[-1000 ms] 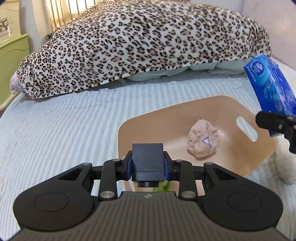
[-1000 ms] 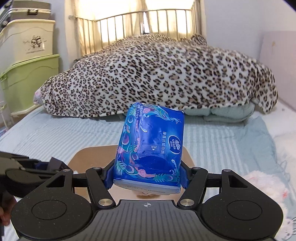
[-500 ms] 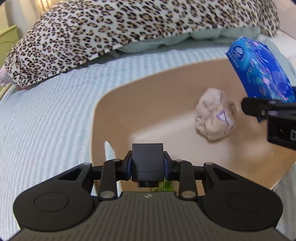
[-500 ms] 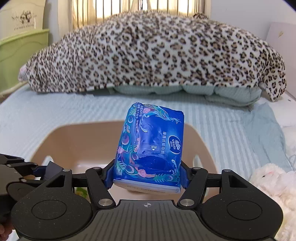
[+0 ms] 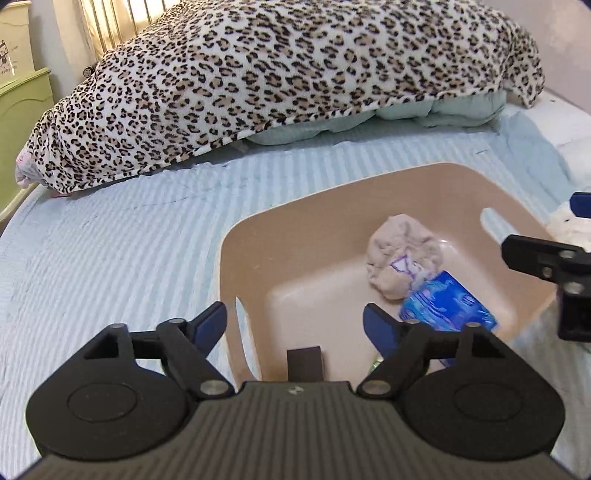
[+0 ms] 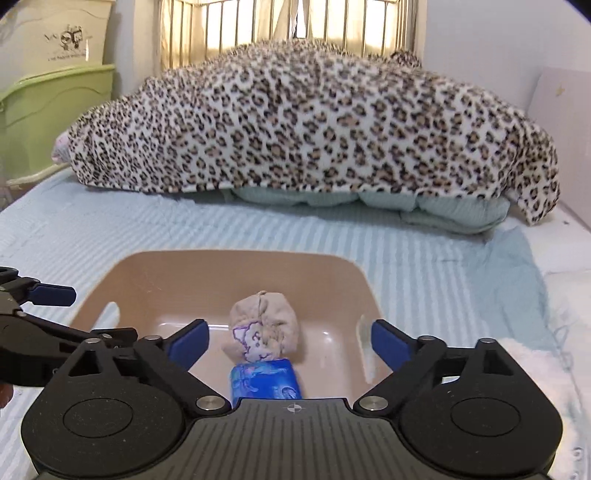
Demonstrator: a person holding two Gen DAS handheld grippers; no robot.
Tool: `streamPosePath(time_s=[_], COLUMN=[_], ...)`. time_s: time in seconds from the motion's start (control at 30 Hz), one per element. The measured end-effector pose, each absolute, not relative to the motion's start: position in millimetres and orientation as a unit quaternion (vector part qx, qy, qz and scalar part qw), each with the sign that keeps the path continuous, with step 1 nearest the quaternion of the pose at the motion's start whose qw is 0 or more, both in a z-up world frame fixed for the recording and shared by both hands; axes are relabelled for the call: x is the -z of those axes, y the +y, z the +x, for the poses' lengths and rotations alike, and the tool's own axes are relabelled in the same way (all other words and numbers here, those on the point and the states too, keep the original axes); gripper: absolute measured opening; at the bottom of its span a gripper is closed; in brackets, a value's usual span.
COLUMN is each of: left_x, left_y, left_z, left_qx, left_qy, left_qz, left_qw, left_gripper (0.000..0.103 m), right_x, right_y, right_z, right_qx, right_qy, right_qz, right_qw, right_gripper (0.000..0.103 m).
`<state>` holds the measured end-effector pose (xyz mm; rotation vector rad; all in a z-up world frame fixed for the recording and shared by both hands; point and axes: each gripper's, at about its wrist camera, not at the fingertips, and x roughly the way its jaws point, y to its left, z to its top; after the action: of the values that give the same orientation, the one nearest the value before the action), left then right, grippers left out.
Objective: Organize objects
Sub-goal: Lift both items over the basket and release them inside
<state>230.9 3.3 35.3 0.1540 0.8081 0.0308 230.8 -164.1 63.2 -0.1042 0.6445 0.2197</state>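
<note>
A tan plastic basin sits on the bed, on a light blue striped sheet. Inside it lies a blue tissue pack, flat on the bottom, touching a balled-up pinkish cloth with a purple mark on it. In the left view a small black block also sits in the basin, right under the left gripper.

The left gripper hangs over the near edge of the basin with its blue-tipped fingers spread wide and nothing between them. The right gripper is over the basin too, fingers apart and empty, with the tissue pack just below them.

At the back of the bed there is a big leopard-print blanket heaped over a pale green quilt. It is well apart from the basin. A fluffy white toy lies just beside the basin on the right side. A green plastic box stands past the left side of the bed, with a cream box on top of it. Gold bed bars and curtains show behind the blanket.

A bit of something green peeks out near the left gripper's right finger; I cannot tell what it is.
</note>
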Motion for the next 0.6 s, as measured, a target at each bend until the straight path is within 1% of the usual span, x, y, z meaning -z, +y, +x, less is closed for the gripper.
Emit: streamPosePath(time_s=[0.03, 0.07, 0.27, 0.43, 0.6], left_x=[-38.0, -40.2, -44.0, -38.1, -20.6], left_y=[2.9, 2.7, 4.7, 10.0, 12.8], left_z=[226.0, 220.3, 189.5, 168.2, 158.4], left_qx=[-0.013, -0.014, -0.012, -0.002, -0.002], left_qy=[0.389, 0.384, 0.376, 0.386, 0.401], left_qz=[0.076, 0.078, 0.082, 0.082, 0.088], left_qw=[0.918, 0.92, 0.923, 0.919, 0.912], left_gripper=[0.089, 0.09, 0.09, 0.091, 0.091], right_x=[-67.6, -70.2, -72.2, -59.2, -35.5], right_y=[-167.6, -170.6, -186.1, -197.8, -202.4], right_z=[223.5, 217.9, 192.8, 177.2, 168.0], right_qx=[-0.11, -0.113, -0.118, -0.111, -0.102], right_qy=[0.313, 0.313, 0.324, 0.342, 0.37], right_qz=[-0.049, -0.046, -0.043, -0.038, -0.037], right_qw=[0.942, 0.942, 0.938, 0.932, 0.923], right_gripper=[0.102, 0.103, 0.103, 0.103, 0.103])
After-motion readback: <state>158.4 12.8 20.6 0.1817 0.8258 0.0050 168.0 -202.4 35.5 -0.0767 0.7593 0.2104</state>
